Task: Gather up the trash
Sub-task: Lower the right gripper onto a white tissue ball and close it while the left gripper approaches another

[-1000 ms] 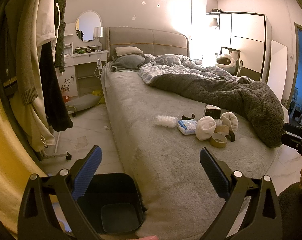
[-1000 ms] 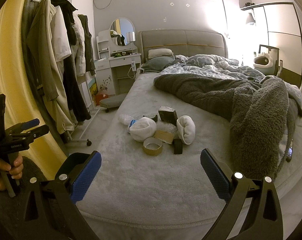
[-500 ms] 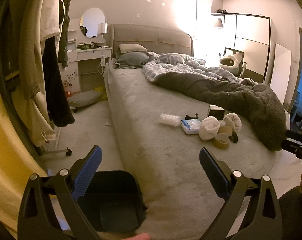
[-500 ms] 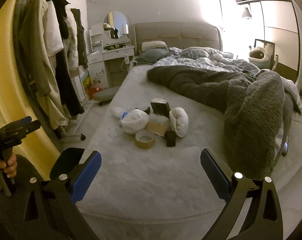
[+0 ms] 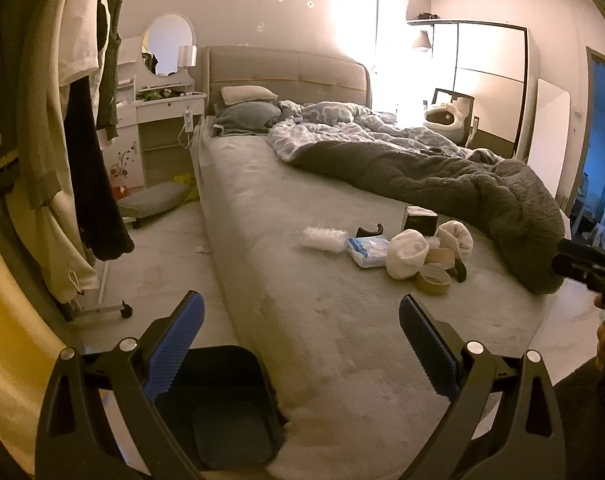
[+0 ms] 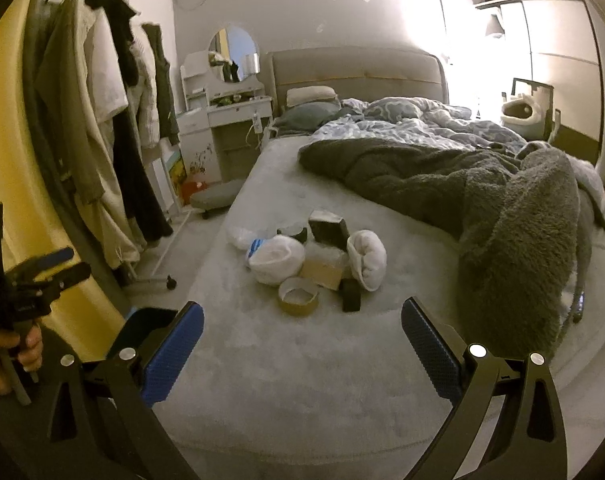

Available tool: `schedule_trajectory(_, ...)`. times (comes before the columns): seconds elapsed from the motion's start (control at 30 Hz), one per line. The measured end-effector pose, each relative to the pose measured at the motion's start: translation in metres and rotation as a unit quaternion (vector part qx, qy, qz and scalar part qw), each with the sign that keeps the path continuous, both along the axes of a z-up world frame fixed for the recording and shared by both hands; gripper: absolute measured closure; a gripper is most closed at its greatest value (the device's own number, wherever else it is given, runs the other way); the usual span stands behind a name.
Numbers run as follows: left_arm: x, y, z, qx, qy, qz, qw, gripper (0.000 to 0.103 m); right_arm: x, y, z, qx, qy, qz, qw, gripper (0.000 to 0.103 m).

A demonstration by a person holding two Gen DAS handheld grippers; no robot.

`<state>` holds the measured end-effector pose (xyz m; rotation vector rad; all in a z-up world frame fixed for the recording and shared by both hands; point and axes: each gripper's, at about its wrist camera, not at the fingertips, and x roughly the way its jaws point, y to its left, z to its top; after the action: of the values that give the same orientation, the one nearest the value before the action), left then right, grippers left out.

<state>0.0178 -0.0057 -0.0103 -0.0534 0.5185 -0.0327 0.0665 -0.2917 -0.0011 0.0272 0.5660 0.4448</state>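
Both the left gripper [image 5: 298, 338] and right gripper [image 6: 302, 340] gape apart, empty. The trash pile [image 6: 314, 268], mid-frame on the bed [image 6: 302, 380], is tightly clustered. A careless grab might snag the rolled socks [image 6: 366, 254].

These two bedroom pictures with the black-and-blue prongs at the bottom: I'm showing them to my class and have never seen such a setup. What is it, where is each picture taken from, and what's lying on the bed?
No robot here: a person holds a handheld two-finger gripper in each hand, each carrying a wide-angle camera that looks forward along its fingers. One picture comes from the left gripper, the other from the right gripper. The blue pads are their fingertips. Both are open and hold nothing.

On the bed lies a small pile: a tape roll, two rolled white cloth bundles that may be socks, a dark box, a blue-and-white packet and clear plastic wrap. A dark bin stands on the floor beside the bed. In the right view you can see the hand holding the other gripper.
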Motion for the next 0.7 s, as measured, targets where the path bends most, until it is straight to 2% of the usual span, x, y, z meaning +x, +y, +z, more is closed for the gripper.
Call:
schedule_trajectory(0.03, 0.001, 0.000, 0.000, 0.001, 0.000, -0.001, 1.0000, 0.004, 0.003, -0.002, -0.001, 0.002, 0.001, -0.001, 1.000, 0.004)
schedule_trajectory(0.17, 0.008, -0.001, 0.004, -0.002, -0.011, -0.026, 0.9996, 0.004, 0.016, -0.008, -0.005, -0.015, 0.006, 0.000, 1.000, 0.017)
schedule_trajectory(0.3, 0.020, 0.000, 0.005, -0.020, -0.010, -0.062, 0.9978, 0.005, 0.035, -0.018, -0.012, -0.009, 0.026, -0.016, 0.999, 0.022)
schedule_trajectory(0.43, 0.030, -0.004, 0.001, -0.012, -0.007, -0.077, 0.9969, 0.006, 0.051, -0.017, -0.015, -0.008, 0.042, -0.025, 0.999, 0.028)
schedule_trajectory(0.47, 0.034, -0.006, 0.000, -0.011, -0.003, -0.078, 0.9969, 0.010, 0.054, -0.015, -0.016, -0.010, 0.045, -0.024, 0.999, 0.031)
schedule_trajectory(0.53, 0.040, -0.009, -0.002, -0.006, 0.001, -0.086, 0.9962, 0.016, 0.062, -0.013, -0.019, -0.013, 0.053, -0.021, 0.998, 0.032)
schedule_trajectory(0.7, 0.060, -0.022, -0.014, -0.006, 0.008, -0.111, 0.9937, 0.017, 0.082, -0.013, -0.027, -0.017, 0.063, -0.019, 0.998, 0.034)
